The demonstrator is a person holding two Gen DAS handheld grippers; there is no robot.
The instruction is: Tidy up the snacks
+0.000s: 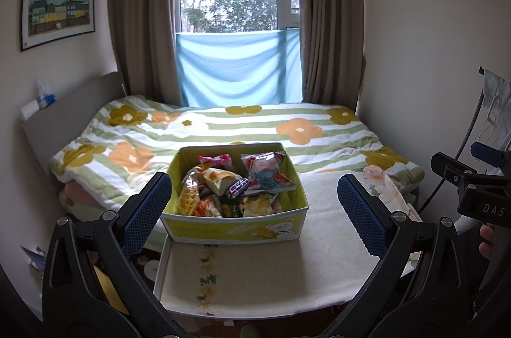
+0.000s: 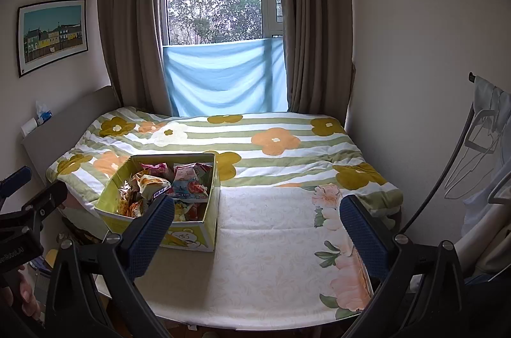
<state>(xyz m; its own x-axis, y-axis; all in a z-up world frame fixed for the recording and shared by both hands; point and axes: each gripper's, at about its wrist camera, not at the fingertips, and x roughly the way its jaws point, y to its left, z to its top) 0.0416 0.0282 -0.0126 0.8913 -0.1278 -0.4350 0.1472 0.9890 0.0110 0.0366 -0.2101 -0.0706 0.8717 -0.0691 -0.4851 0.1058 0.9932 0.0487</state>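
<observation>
Evidently both tools hover back from the work: the left gripper (image 1: 254,210) hangs with jaws spread wide and nothing between them, framing the yellow-green box (image 1: 236,227), where the snacks (image 1: 234,183) lie heaped loose, all inside it, none on the cloth. That fits packets gathered in or waiting to be sorted out. Rightward, the right gripper (image 2: 257,229) is likewise spread and unladen over the bare flowered table (image 2: 271,258). Behind lie a striped floral bed (image 2: 255,140), curtains and window.
</observation>
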